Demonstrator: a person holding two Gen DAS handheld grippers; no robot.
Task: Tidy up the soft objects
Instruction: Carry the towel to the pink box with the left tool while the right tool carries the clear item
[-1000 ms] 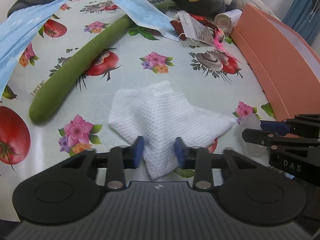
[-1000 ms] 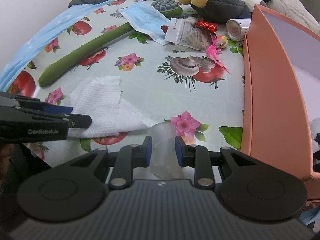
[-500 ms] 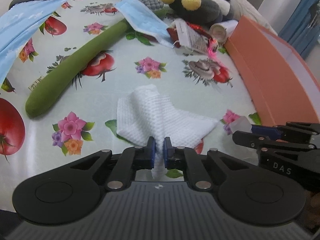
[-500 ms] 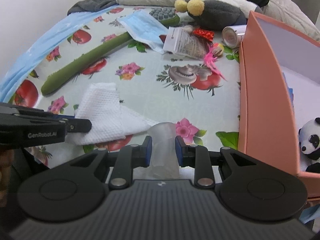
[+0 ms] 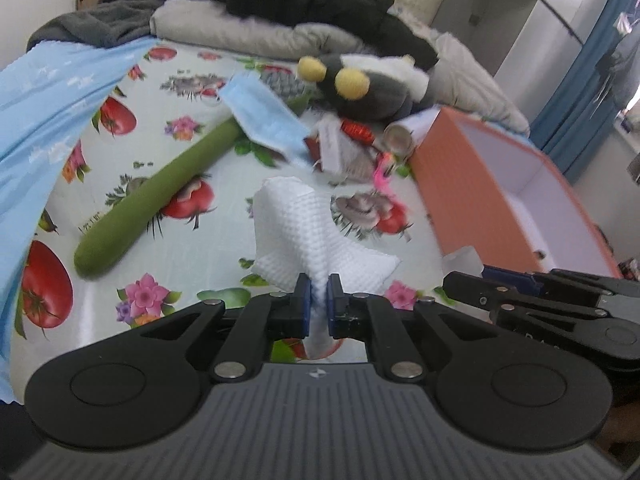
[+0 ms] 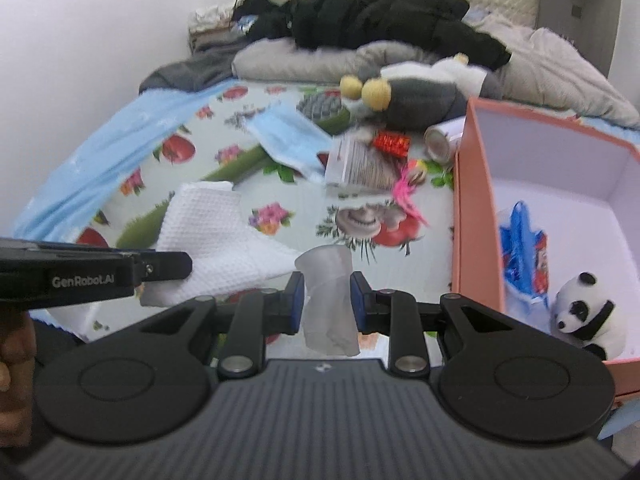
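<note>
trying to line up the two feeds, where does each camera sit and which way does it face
Left wrist: on the left gripper, looking down its fingers at the white cloth it pinches; the right gripper shows at right.
Right wrist: on the right gripper, looking past a translucent cup toward the orange box; a hand's edge shows.
Shared: cloth, blue mask.

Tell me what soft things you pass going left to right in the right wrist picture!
White waffle-textured cloth → floppy translucent plastic piece between the right gripper jaws → crinkly blue packet in the orange box → small black-and-white plush panda.
</note>
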